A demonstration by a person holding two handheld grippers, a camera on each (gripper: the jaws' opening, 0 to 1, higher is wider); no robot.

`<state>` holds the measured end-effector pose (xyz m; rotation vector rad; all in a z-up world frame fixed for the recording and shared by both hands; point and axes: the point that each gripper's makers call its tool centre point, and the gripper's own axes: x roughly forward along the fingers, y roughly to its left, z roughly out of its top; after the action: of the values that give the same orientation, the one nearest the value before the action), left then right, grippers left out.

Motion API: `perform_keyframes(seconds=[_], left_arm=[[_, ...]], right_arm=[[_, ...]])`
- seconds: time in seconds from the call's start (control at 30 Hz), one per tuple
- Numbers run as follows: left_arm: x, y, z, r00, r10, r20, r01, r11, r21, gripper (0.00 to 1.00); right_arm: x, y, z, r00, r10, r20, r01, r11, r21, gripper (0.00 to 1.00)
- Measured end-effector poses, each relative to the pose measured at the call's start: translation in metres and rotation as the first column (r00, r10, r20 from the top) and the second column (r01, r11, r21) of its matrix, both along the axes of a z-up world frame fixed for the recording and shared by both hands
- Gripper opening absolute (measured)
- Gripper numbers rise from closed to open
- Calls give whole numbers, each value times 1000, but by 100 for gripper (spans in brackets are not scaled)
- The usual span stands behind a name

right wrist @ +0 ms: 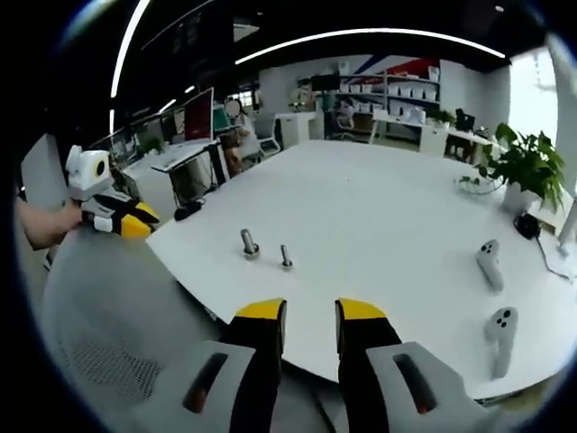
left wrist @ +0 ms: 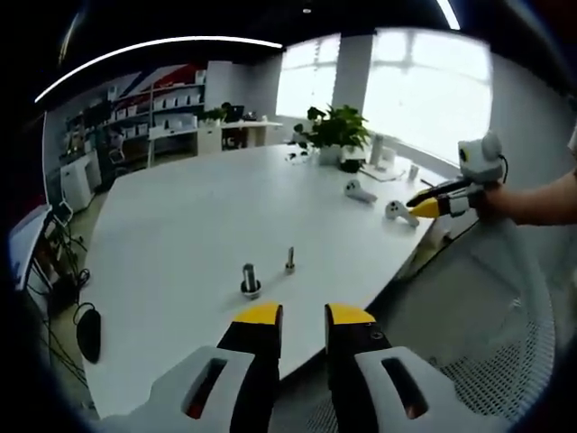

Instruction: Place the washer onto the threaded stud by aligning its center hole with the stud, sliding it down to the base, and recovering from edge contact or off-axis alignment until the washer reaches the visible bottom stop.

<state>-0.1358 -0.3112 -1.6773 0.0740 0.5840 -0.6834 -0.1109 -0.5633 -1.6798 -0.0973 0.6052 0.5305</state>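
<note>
Two small metal pieces stand upright on the white table (left wrist: 180,225). One is a thicker stud (left wrist: 250,280) with a wide ring at its base; the other is a thinner threaded stud (left wrist: 289,261) just to its right. In the right gripper view the thick stud (right wrist: 249,244) and the thin stud (right wrist: 285,258) sit near the table's (right wrist: 379,207) near edge. My left gripper (left wrist: 305,316) hovers short of the table edge, open, with nothing between its jaws. My right gripper (right wrist: 311,314) is likewise open with nothing in it, off the table. A separate loose washer is too small to make out.
Two white controllers (right wrist: 489,262) (right wrist: 501,329) and a potted plant (right wrist: 525,167) lie at the table's far side. Mesh chair backs (left wrist: 505,352) (right wrist: 99,352) stand close under the grippers. The right gripper (left wrist: 433,200) and left gripper (right wrist: 117,216) each appear, hand-held, in the other's view.
</note>
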Motion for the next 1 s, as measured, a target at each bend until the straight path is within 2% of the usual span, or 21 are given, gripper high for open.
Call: perform_keyframes(seconds=[0.3,0.53,0.7,1.0], left_arm=[[2,-1,4,1000,4,17,-3,1000,-11,16],[3,-1,4,1000,0,21,0,1000,-6,15],[3,-1,2,1000,2,9,-2,1000,0,15],[3,0,2,1000,5,6,-5,1000,0,15]], right_arm=[[4,-4,-3,999,-22,-28,23,1000,20,24],[5,-5,-1,1000,-26,-14,26,999,25,24],[4,-2,-4,999,-11,-35,12,999,32,24],[4,0,-1,1000,-7,-26,8,999,47,24]])
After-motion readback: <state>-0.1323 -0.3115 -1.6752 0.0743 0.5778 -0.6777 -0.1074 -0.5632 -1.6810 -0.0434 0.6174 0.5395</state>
